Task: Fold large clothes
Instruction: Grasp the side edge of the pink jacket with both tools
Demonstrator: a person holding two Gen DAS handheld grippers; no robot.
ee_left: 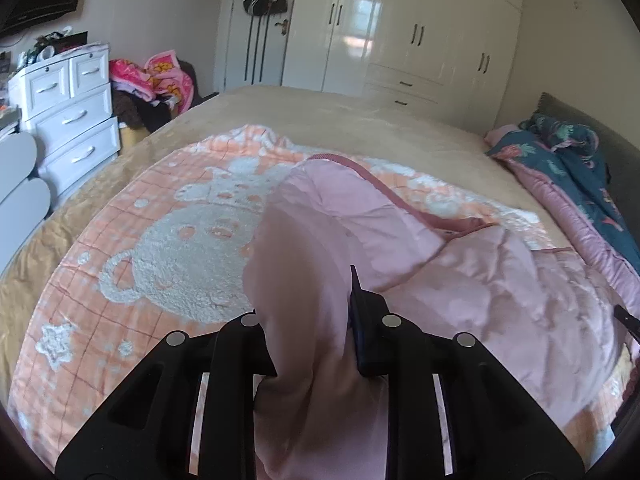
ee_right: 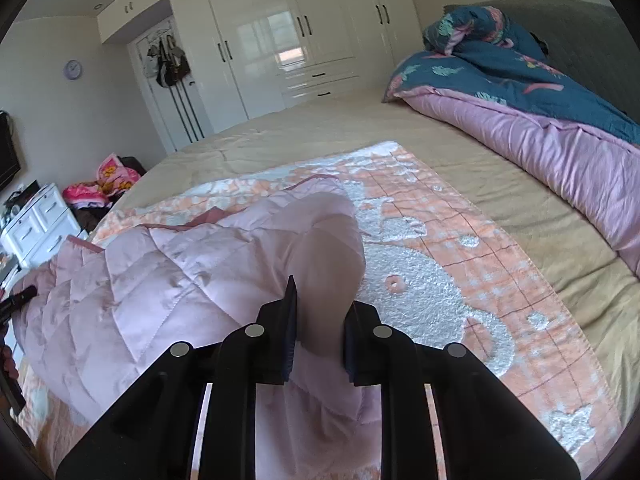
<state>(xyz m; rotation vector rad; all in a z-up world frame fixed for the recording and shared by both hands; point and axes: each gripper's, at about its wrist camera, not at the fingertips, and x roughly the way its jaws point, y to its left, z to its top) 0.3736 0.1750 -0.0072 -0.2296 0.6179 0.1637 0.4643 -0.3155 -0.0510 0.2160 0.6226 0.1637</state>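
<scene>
Pink quilted jacket, on the bed: soft, puffy, slippery; left tongs and right tongs each clamped on bunched fabric.

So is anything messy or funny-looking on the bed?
A bit. The pink quilted jacket lies bunched and puffy on the peach bear blanket, not flat, with its ends pinched in the left gripper and right gripper. The blue and pink duvet is heaped by the headboard. Nothing looks torn or spilled.
</scene>
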